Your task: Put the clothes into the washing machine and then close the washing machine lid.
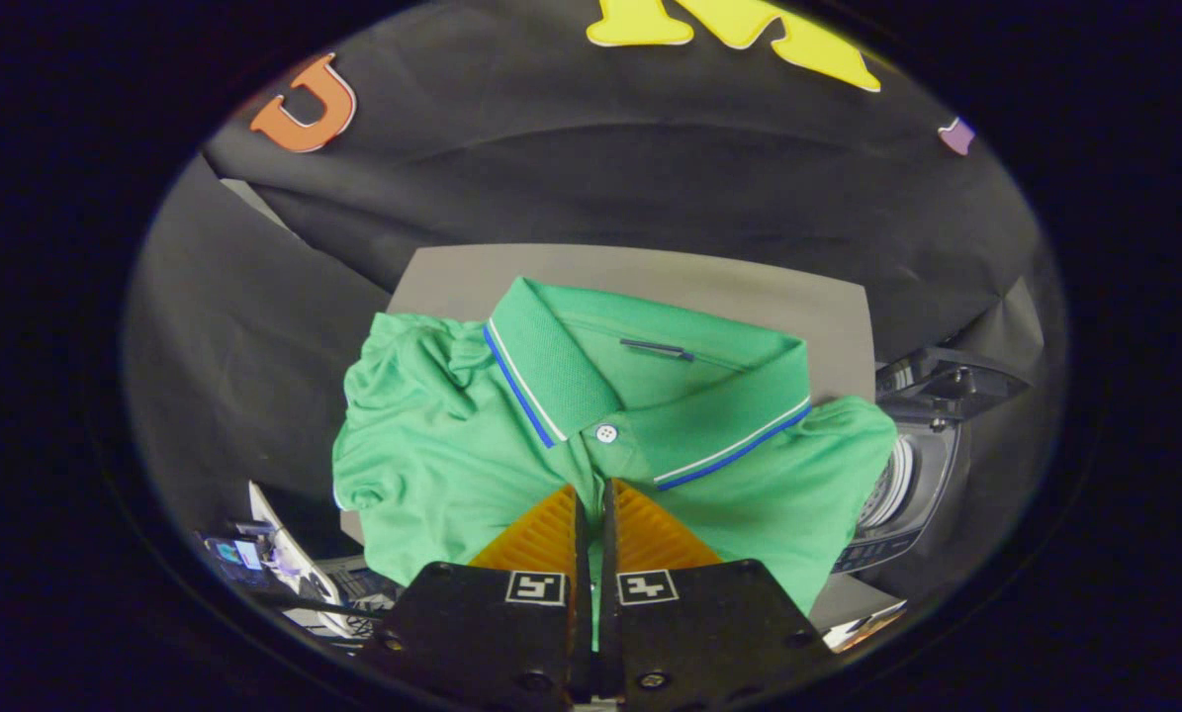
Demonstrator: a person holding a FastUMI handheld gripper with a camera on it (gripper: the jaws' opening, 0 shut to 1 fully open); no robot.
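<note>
A green polo shirt [472,445] with a blue-and-white striped collar lies folded on a grey table [749,297], collar away from me and one white button showing. My gripper [595,494] is shut on the shirt's front just below the button, with a thin fold of green cloth pinched between the two fingers. The washing machine [912,465] stands to the right of the table, beyond the shirt's right sleeve, with its lid raised and the drum's rim showing.
Black cloth walls surround the table at the back and left. Down to the left of the table sit some small devices and cables [274,564]. The table's bare part lies behind the shirt collar.
</note>
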